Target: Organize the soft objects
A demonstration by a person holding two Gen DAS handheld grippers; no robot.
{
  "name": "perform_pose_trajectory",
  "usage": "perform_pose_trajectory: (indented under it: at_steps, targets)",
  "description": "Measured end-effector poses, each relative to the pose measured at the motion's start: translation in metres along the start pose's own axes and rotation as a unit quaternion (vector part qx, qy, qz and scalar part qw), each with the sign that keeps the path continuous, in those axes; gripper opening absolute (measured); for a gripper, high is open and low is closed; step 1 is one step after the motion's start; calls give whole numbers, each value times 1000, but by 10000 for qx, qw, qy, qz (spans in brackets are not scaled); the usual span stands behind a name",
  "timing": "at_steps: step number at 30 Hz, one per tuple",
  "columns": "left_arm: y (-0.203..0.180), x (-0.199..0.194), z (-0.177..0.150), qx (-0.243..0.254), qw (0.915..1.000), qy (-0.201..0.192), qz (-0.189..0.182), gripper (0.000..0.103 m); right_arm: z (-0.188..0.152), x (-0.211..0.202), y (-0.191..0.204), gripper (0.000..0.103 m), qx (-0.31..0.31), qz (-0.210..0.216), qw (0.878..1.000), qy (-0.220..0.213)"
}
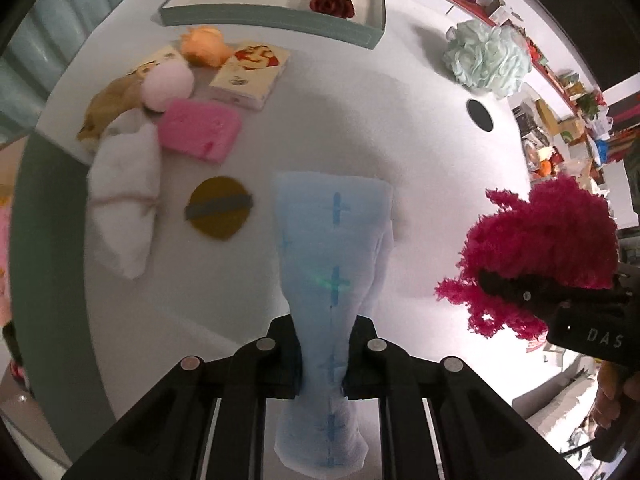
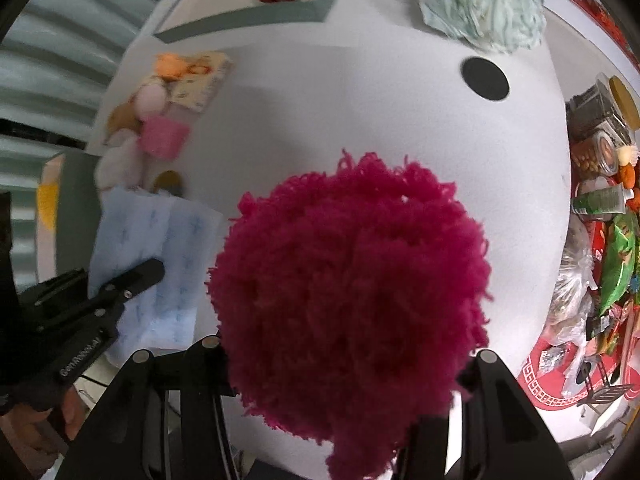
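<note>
A light blue cloth [image 1: 332,240] with darker cross marks hangs pinched at its narrow middle by my left gripper [image 1: 322,356], above the white table [image 1: 360,120]. In the right wrist view the same cloth [image 2: 180,232] shows at the left, with the left gripper [image 2: 148,270] clamped on it. My right gripper [image 2: 348,364] is shut on a fluffy magenta yarn pom-pom [image 2: 352,280] that fills the space between its fingers. Seen from the left wrist, the pom-pom [image 1: 544,232] and right gripper [image 1: 520,288] sit to the right of the cloth.
At the far side stands a green-walled tray [image 1: 280,20] holding a dark red rose [image 1: 332,2]. A mint bath pouf [image 1: 486,56] lies far right, near a black hole [image 1: 480,114]. At left lie a pink sponge [image 1: 200,128], white bundle [image 1: 124,192], brown disc [image 1: 218,208], tissue pack [image 1: 252,72].
</note>
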State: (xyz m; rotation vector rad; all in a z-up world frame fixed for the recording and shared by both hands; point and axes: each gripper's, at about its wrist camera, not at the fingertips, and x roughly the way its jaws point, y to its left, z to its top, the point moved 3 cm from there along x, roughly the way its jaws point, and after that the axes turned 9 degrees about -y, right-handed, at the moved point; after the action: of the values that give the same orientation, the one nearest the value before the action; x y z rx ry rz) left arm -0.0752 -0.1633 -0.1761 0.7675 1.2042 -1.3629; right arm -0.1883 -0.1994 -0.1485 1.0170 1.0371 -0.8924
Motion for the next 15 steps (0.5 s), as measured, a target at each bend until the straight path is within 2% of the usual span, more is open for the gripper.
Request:
perform_pose_trajectory:
  at_steps: [5, 9, 15]
  targets:
    - [20, -44, -12, -22, 9997, -224, -10, 14, -1, -25, 25, 53, -184, 213, 9995, -167]
    - [56, -87, -27, -225, 9986, -469, 6, 14, -1, -30, 58, 53, -334, 314, 9987, -243]
    - [105, -121, -39, -622, 9948, -805, 67, 14, -2, -37, 117, 53, -687, 384, 9963, -359]
